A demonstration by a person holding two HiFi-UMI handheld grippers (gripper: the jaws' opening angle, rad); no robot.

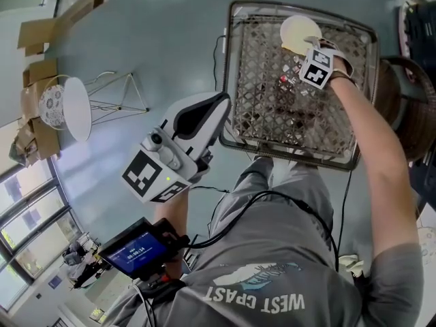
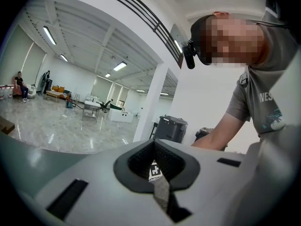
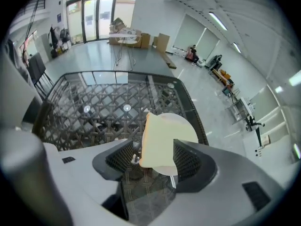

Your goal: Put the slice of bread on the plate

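Quick tally: one slice of bread (image 3: 157,142), one plate (image 3: 186,123) and one lattice-top table (image 3: 89,121). Grippers come to two, the left gripper (image 1: 219,107) and the right gripper (image 3: 153,157), with one person (image 1: 272,264) working both. Around the room I count one round white lamp shade (image 1: 75,107), one small lit screen (image 1: 136,251) and one dark bin (image 2: 171,128).

Bench (image 1: 266,125) with a woven lattice top in a dark frame, upper centre of the head view; wicker chair (image 1: 403,107) at its right. On the grey floor (image 1: 170,39), upper left: cardboard pieces (image 1: 60,20), a white round shade (image 1: 76,107) and a wire stand (image 1: 121,94) beside it. Lower left: a small lit screen (image 1: 135,252).
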